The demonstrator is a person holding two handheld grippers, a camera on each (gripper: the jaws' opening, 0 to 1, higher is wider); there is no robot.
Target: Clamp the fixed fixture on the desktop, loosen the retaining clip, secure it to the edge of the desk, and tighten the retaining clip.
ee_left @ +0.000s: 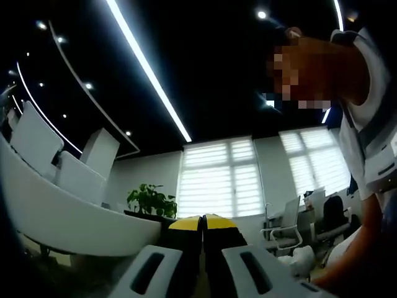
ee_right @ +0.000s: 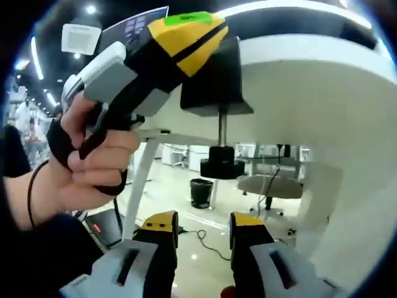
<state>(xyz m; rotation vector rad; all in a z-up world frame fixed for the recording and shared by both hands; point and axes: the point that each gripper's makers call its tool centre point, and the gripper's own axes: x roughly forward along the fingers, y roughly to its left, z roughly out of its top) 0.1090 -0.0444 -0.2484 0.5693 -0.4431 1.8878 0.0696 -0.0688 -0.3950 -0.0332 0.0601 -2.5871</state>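
The black clamp fixture (ee_right: 214, 81) hangs on the edge of the white desk (ee_right: 310, 81). Its threaded rod (ee_right: 221, 127) runs down to a round black knob (ee_right: 220, 167) under the desktop. A hand (ee_right: 93, 161) holds my left gripper (ee_right: 208, 34), whose yellow tips rest against the top of the fixture. In the left gripper view, the left gripper (ee_left: 203, 223) has its jaws together and nothing shows between them. My right gripper (ee_right: 203, 226) is open below the knob, a short way from it, and holds nothing.
A white desk leg (ee_right: 142, 180) slants down left of the knob. A black bin (ee_right: 201, 192) and a cable lie on the floor beyond. A person in a white shirt (ee_left: 372, 124) leans in at the right. A plant (ee_left: 152, 198) and office chairs (ee_left: 285, 230) stand before blinded windows.
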